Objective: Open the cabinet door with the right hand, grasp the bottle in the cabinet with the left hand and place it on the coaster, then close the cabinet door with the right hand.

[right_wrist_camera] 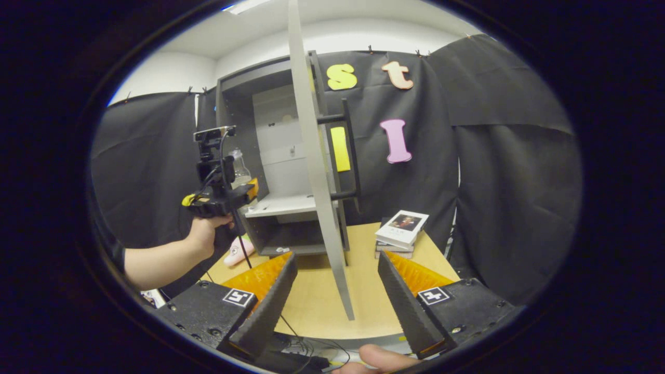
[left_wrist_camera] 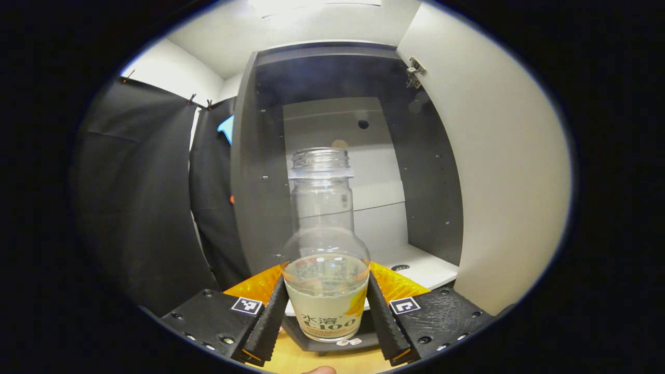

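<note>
A clear, capless bottle point(left_wrist_camera: 323, 244) with a pale label stands upright between my left gripper's point(left_wrist_camera: 326, 314) fingers, which press on its lower body from both sides. The dark cabinet point(left_wrist_camera: 270, 156) stands open behind it, its white shelf point(left_wrist_camera: 415, 262) bare. In the right gripper view a hand holds that left gripper point(right_wrist_camera: 221, 200) and the bottle point(right_wrist_camera: 239, 167) in the air before the cabinet's point(right_wrist_camera: 234, 109) left front edge. The open door point(right_wrist_camera: 317, 182) stands edge-on ahead of my right gripper point(right_wrist_camera: 335, 306), which is open and holds nothing. The door's black handle point(right_wrist_camera: 349, 156) lies on its far side.
A stack of books point(right_wrist_camera: 402, 228) lies on the wooden table point(right_wrist_camera: 317, 301) right of the door. A flat pink object point(right_wrist_camera: 239, 250) rests on the table under the held bottle. The door's white inner face point(left_wrist_camera: 499, 171) stands close at the bottle's right.
</note>
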{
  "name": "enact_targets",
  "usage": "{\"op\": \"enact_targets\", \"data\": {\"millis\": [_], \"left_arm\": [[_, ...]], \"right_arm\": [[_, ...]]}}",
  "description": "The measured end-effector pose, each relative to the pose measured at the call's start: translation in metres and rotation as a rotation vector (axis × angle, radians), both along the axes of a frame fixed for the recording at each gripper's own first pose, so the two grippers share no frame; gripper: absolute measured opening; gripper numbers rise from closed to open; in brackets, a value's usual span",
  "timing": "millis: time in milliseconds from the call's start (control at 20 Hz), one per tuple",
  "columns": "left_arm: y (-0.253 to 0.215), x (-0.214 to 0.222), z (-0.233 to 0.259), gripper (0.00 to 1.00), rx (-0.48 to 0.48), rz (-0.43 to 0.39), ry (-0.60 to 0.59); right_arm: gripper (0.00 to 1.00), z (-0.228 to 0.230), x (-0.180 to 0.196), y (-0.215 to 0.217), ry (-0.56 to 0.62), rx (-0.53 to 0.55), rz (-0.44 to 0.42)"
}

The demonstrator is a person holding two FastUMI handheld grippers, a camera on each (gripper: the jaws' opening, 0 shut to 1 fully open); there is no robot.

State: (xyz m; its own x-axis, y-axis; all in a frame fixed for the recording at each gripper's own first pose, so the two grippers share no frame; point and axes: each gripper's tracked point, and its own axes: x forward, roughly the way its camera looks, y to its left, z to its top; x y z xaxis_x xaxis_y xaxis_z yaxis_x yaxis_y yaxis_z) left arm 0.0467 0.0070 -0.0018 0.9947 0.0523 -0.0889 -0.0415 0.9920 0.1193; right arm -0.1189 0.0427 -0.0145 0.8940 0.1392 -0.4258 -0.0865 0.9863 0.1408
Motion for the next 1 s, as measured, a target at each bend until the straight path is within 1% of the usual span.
{"op": "enact_targets", "data": {"millis": [50, 100, 250, 300, 350, 400, 450, 500, 550, 600, 700, 850, 950, 1000], "left_arm": [[0.006, -0.008, -0.004, 0.84, 0.004, 0.008, 0.006], [0.010, -0.016, -0.007, 0.74, 0.008, 0.022, 0.013], [0.020, -0.041, -0.023, 0.74, 0.008, 0.057, 0.012], [0.025, -0.048, -0.030, 0.74, 0.006, 0.070, 0.012], [0.029, -0.054, -0.040, 0.74, 0.000, 0.081, 0.020], [0.033, -0.060, -0.051, 0.84, -0.005, 0.091, 0.033], [0.040, -0.066, -0.062, 0.74, -0.004, 0.103, 0.037], [0.047, -0.071, -0.074, 0.74, -0.002, 0.119, 0.037], [0.055, -0.074, -0.086, 0.64, -0.005, 0.139, 0.041], [0.063, -0.076, -0.102, 0.74, -0.016, 0.157, 0.048], [0.082, -0.085, -0.129, 0.74, 0.004, 0.219, 0.061], [0.099, -0.092, -0.154, 0.74, 0.001, 0.247, 0.022], [0.107, -0.099, -0.183, 0.74, -0.015, 0.250, 0.039], [0.111, -0.104, -0.199, 0.74, -0.019, 0.246, 0.051]], "right_arm": [[1.00, -0.005, -0.001, 0.002, 0.010, -0.002, 0.016], [0.96, -0.011, -0.005, 0.005, 0.032, -0.007, 0.031], [0.96, -0.045, -0.014, 0.006, 0.112, -0.036, 0.077], [1.00, -0.057, -0.014, 0.007, 0.145, -0.035, 0.088], [1.00, -0.069, -0.014, 0.007, 0.186, -0.037, 0.096], [0.96, -0.080, -0.017, 0.009, 0.229, -0.036, 0.112], [1.00, -0.091, -0.019, 0.009, 0.258, -0.037, 0.117], [1.00, -0.101, -0.018, 0.009, 0.286, -0.037, 0.121], [1.00, -0.112, -0.019, 0.009, 0.318, -0.038, 0.121], [1.00, -0.120, -0.019, 0.006, 0.356, -0.051, 0.111], [1.00, -0.144, -0.020, 0.003, 0.418, -0.066, 0.086], [1.00, -0.169, -0.030, 0.006, 0.430, -0.097, 0.030], [1.00, -0.186, -0.041, 0.014, 0.465, -0.119, 0.029], [1.00, -0.192, -0.049, 0.021, 0.492, -0.129, 0.050]]}}
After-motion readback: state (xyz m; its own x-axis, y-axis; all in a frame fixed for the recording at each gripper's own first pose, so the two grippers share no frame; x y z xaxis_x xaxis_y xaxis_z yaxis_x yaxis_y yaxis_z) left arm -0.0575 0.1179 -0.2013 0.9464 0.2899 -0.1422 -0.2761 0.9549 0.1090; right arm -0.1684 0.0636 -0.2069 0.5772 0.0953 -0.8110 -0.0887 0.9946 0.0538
